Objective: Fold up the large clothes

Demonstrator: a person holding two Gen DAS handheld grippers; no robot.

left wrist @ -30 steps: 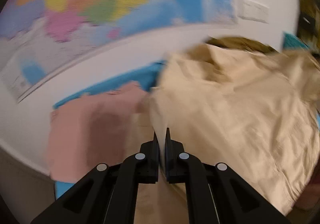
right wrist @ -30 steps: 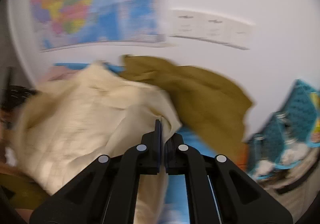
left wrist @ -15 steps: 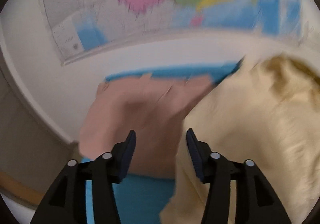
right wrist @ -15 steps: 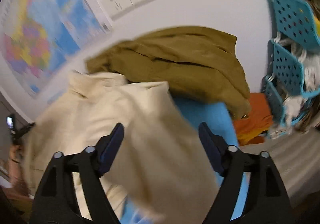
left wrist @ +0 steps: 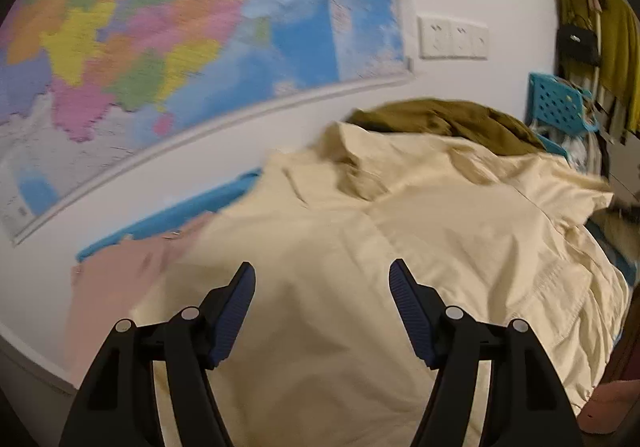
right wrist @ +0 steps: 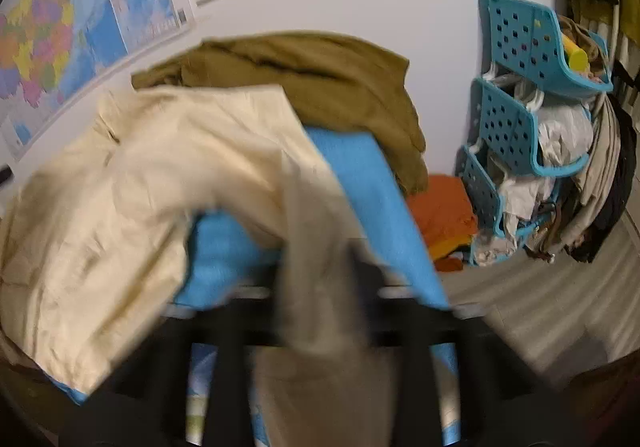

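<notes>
Step in hand, by judgement: spreading/re-gripping phase of fold, no fold line set yet. Cream garment lying rumpled across blue table cover, collar end toward wall, body running down to near edge; covers most of surface. L gripper hovering above garment's mid-body, fingers spread wide, jaws just been opening, nothing between them, pads clear of cloth. R gripper badly blurred in own view; jaws just been closing and now pressed near together, w/ a strip of cream cloth draped up and over the finger area, seemingly pinched at garment's near right edge; exact pad contact not readable thru blur. Cloth lifted off cover there, blue showing beneath in a hollow. Olive garment heaped at back against wall, partly under cream collar end. Pink garment flat at left side, its edge tucked under cream one. Orange cloth off table's far right corner, beside teal basket rack. Next move calls for: L to drop and pinch opposite hem or shoulder, matching R's hold, then both to pull taut and flatten before folding. Risk: snagging pink or olive pieces along w/ it; wrinkles near collar need smoothing first.
</notes>
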